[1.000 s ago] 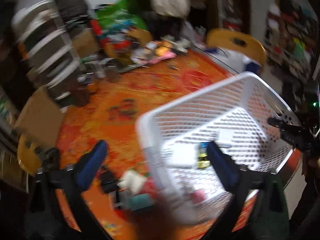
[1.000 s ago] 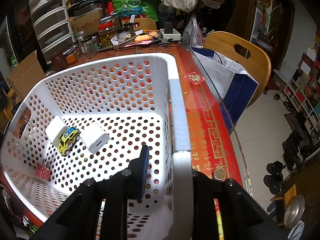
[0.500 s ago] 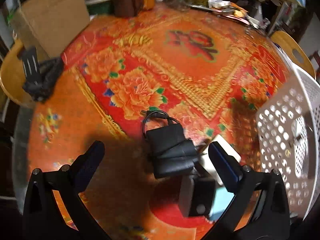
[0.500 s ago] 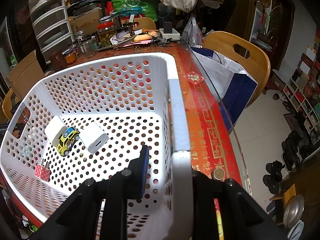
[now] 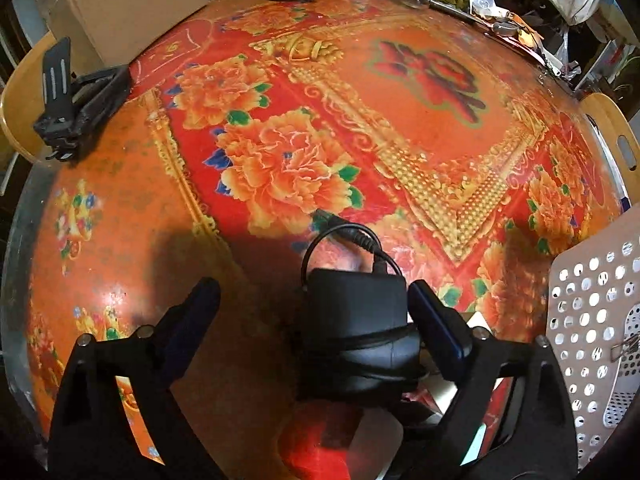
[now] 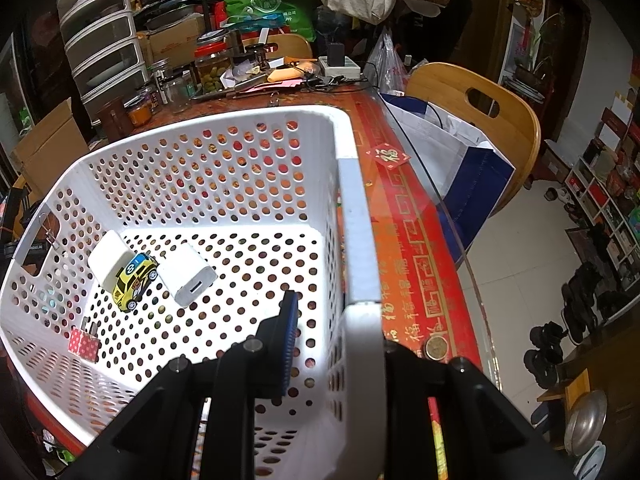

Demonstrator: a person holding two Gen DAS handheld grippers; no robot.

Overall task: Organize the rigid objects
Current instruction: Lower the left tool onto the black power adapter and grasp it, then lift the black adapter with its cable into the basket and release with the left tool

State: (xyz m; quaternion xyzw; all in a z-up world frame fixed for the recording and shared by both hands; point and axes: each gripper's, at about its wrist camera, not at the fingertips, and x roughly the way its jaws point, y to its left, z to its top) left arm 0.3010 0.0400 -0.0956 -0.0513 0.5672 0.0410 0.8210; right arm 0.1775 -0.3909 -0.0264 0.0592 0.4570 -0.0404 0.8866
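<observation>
the left tongs (image 5: 314, 300) point steeply down at a worktop (image 5: 400, 128) covered in a glossy red and orange cloth printed with peonies. their jaws are closing around a black power adapter (image 5: 360, 336), a smooth rounded brick with its thin cord wrapped round it and looping out just ahead. the right-hand blue pad sits right against the adapter's side, while the left-hand pad is well apart from it, so the adapter is between the jaws but not yet squeezed. just below the adapter lie a red item and a pale flat one, too hidden to name.

the right tongs (image 6: 334, 332) are clenched on the rim of a white plastic basket (image 6: 352, 216), its walls and floor punched with round holes. inside the basket, to the left of these tongs, rest two white boxy chargers (image 6: 186, 274) with a small yellow toy car (image 6: 134, 280) between them, and a red dotted plug (image 6: 85, 345) nearer the front wall.
</observation>
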